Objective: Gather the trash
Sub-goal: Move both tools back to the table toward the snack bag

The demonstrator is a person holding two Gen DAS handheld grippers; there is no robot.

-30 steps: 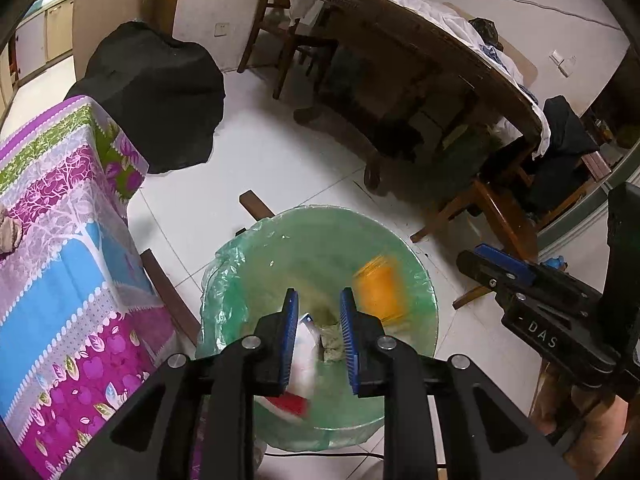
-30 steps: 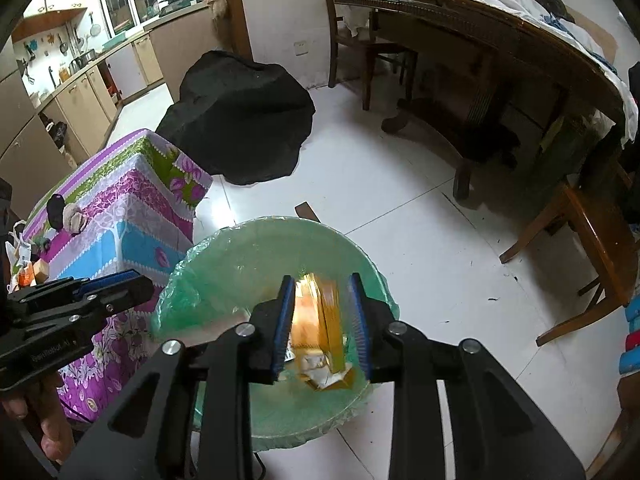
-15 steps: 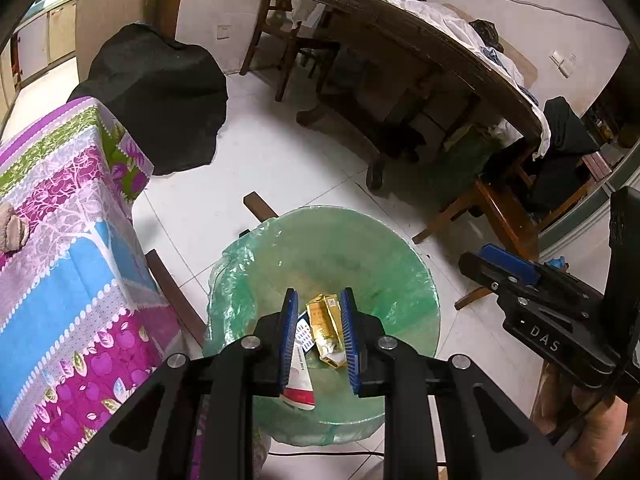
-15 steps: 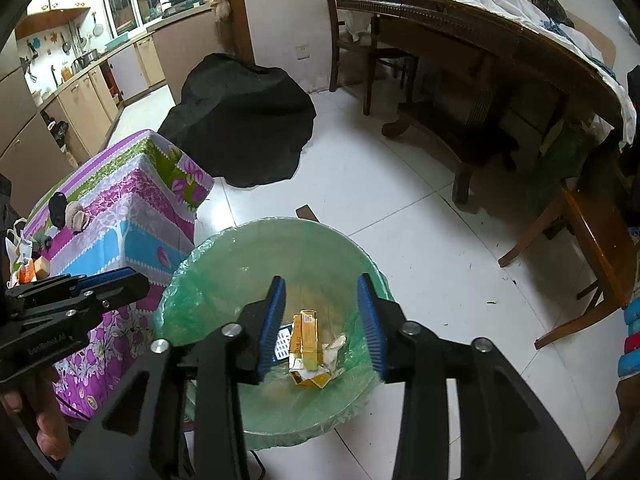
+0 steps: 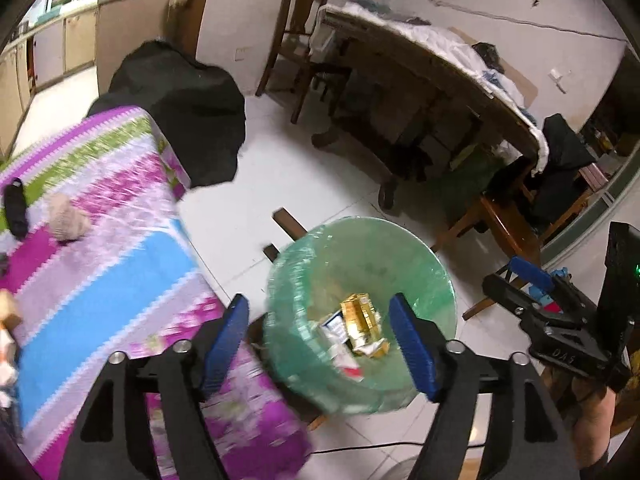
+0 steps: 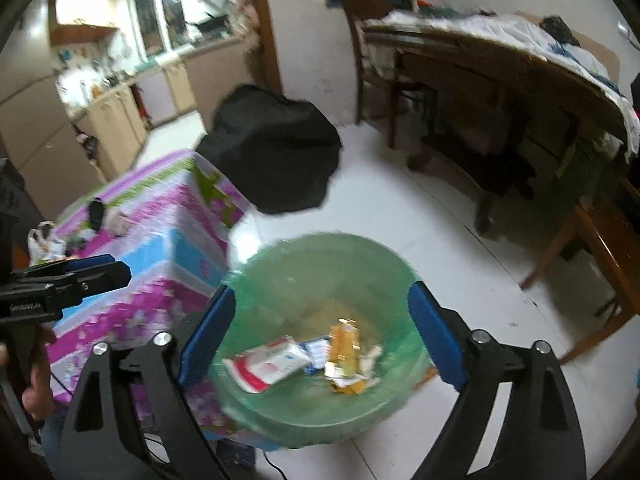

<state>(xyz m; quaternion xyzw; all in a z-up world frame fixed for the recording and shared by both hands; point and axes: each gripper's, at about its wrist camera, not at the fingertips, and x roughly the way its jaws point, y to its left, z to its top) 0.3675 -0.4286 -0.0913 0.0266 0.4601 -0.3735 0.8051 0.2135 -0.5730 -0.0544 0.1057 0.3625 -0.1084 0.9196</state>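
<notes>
Trash lies at the bottom of the green-lined bin (image 5: 360,312), which stands on the white tiled floor (image 5: 304,184) just beside the table (image 5: 100,264) with its striped pink, blue and green cloth. Inside the bin sit a crumpled yellow carton (image 6: 344,344), a white and red wrapper (image 6: 268,364) to its left, and a small blue and white packet (image 6: 318,354) between them. The left tongs (image 5: 320,344) hang above the bin's near rim with their blue pads opening wide, and nothing is between them; one pad is over the table edge, the other over the bin. The right tongs (image 6: 320,340) are likewise opening above the bin, empty, with the trash seen through the gap far below. A hand (image 6: 38,380) grips the left tool at the edge of the right wrist view. On the table rest a dark object (image 5: 14,208) and a beige lump (image 5: 66,218). A black cover (image 5: 180,104) drapes something beyond the table, and a large wooden table (image 5: 432,80) strewn with white cloth stands well apart from the bin.
</notes>
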